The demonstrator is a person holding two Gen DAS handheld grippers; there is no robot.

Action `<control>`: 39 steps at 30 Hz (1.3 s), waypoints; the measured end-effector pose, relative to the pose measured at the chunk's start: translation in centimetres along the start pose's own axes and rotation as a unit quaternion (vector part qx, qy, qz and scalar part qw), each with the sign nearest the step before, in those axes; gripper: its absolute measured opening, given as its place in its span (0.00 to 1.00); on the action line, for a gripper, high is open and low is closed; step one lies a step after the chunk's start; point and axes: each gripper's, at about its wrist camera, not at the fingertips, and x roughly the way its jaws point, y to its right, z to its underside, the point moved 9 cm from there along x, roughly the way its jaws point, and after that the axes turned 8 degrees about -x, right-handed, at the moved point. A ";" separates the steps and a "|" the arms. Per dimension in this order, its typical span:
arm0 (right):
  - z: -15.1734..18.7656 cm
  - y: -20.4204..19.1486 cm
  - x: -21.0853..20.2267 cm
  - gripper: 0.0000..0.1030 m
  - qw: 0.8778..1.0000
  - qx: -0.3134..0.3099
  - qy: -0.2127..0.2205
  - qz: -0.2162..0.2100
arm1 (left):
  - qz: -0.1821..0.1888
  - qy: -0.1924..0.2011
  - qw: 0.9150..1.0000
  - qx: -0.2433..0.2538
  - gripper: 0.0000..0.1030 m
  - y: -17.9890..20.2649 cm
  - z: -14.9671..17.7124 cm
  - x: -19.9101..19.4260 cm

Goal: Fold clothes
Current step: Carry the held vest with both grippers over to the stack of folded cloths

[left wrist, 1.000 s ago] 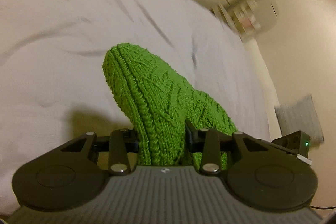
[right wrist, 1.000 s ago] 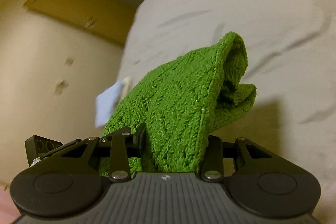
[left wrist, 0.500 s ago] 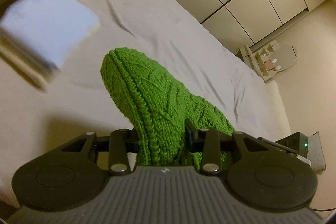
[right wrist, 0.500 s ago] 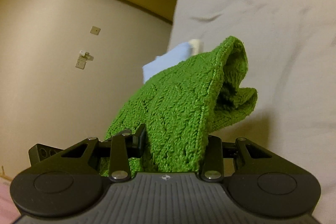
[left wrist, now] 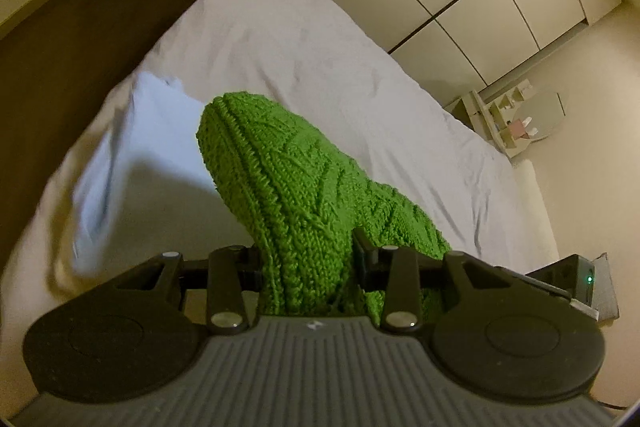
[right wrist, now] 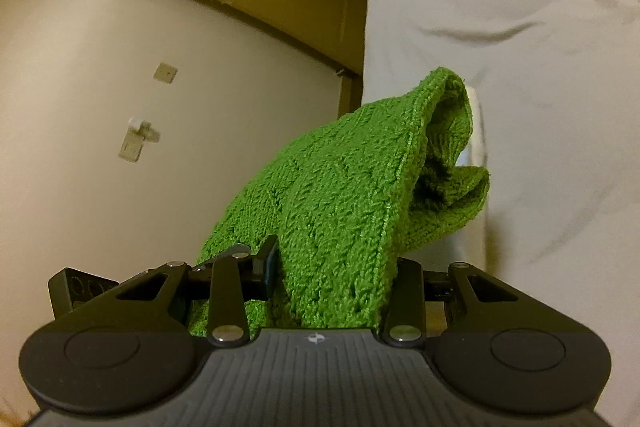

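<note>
- My left tongs (left wrist: 308, 263) were clenched on one part of the green sweater (left wrist: 288, 179), and the thick knit filled the gap between the two fingers.
- My right tongs (right wrist: 334, 267) were clenched on another part of the same sweater (right wrist: 352, 195); its free end hung over in a loose roll in front of the camera.
- The sweater was held up in the air between both tongs, above the bed (left wrist: 328, 59) with its white sheet, and it did not lie on it.
- A pale blue folded cloth (left wrist: 120, 155) lay on the near corner of the bed, under the sweater in the left view, blurred.
- I judged the step as carrying the sweater, perhaps already folded, toward that cloth.
- The next move called for lowering both tongs together and evenly, so that the knit would not slide open, and releasing only when it rested flat.
</note>
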 end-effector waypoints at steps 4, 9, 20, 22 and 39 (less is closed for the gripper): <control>-2.1 0.7 4.8 0.38 1.000 0.008 0.006 0.011 | 0.002 -0.008 1.000 0.015 0.33 -2.0 -4.0 2.5; -4.0 1.5 10.3 0.38 0.999 0.000 0.022 0.024 | 0.000 -0.025 0.999 0.023 0.34 -5.6 -6.2 5.5; -0.7 7.0 16.9 0.72 0.994 -0.009 -0.060 0.086 | -0.038 -0.036 0.998 -0.019 0.44 -13.4 -6.3 8.1; -1.3 6.7 15.9 0.77 0.992 -0.040 -0.063 0.101 | -0.068 -0.014 0.998 -0.011 0.46 -13.2 -6.2 6.6; -0.2 1.9 17.7 0.10 0.917 -0.333 -0.135 0.174 | -0.250 0.014 0.956 0.150 0.10 -9.9 -2.5 6.1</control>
